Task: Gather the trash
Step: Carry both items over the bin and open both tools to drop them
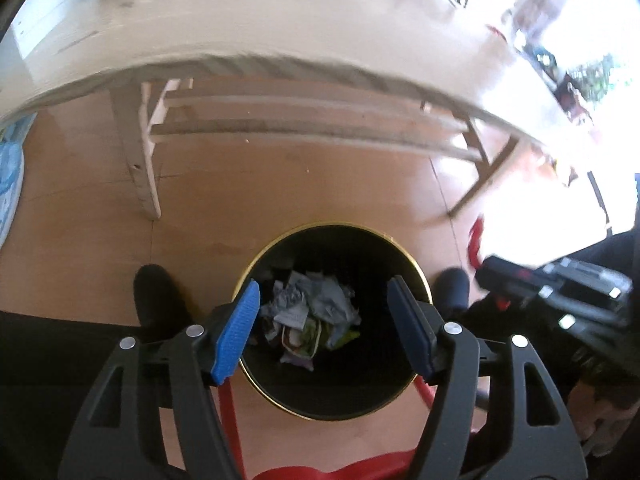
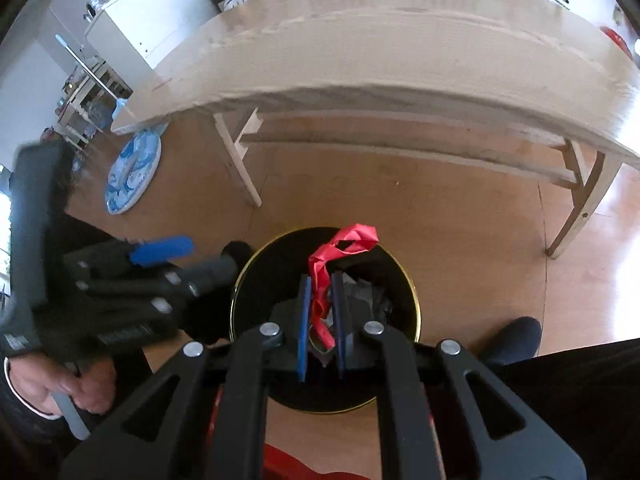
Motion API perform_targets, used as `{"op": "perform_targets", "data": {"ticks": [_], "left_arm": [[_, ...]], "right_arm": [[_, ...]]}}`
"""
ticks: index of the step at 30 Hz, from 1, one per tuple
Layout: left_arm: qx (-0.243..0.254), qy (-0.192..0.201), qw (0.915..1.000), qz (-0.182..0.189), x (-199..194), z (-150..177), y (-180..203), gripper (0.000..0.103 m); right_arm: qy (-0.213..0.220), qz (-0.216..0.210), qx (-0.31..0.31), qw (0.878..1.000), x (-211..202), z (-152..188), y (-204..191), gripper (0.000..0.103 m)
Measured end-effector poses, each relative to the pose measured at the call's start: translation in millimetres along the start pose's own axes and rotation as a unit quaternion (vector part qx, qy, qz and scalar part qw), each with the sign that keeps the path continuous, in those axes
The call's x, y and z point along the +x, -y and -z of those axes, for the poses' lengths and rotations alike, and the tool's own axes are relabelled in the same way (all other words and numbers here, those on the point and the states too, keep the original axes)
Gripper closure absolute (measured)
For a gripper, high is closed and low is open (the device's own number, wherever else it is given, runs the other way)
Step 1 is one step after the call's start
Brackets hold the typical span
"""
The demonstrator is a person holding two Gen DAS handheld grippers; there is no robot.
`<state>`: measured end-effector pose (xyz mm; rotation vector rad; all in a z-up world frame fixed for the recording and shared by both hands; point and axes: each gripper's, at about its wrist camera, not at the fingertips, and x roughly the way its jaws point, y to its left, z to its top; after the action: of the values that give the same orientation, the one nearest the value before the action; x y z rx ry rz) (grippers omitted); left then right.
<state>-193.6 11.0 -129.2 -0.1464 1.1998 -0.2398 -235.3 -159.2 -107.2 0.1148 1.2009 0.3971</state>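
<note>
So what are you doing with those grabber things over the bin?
A person is picking up trash with a grabber in each hand. The left gripper is open and empty above the black bin, which already holds crumpled paper. The right gripper is shut on a red strip, held over the bin and not yet dropped in.

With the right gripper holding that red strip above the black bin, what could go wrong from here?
1. The crumpled red plastic strip loops up past the right gripper toward the round black bin's gold rim; released, it may drape over the edge rather than drop in.
2. The open, empty left gripper hangs over the same bin close by, so the two could bump.
</note>
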Motion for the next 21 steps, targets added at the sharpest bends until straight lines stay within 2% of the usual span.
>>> {"op": "perform_targets", "data": {"ticks": [5,13,15,16,17,21], "left_arm": [[-0.032,0.021,0.9992,0.012,-10,-7,-8,0.038],[-0.055,0.028,0.9979,0.021,-13,-9,-15,0.038],[-0.051,0.026,0.9981,0.020,-11,-8,-14,0.038],[-0.049,0.026,0.9983,0.017,-11,-8,-13,0.038],[-0.047,0.026,0.9985,0.015,-10,-7,-14,0.038],[-0.043,0.019,0.9988,0.009,-12,-5,-11,0.035]], "right_arm": [[-0.018,-0.002,-0.003,1.000,9,2,-2,0.093],[-0.032,0.001,0.001,0.999,15,2,0,0.091],[-0.029,0.001,0.003,1.000,14,2,1,0.070],[-0.023,0.004,0.003,1.000,12,2,1,0.043],[-0.014,0.007,0.002,1.000,9,2,0,0.032],[-0.006,-0.002,0.007,1.000,1,1,3,0.032]]}}
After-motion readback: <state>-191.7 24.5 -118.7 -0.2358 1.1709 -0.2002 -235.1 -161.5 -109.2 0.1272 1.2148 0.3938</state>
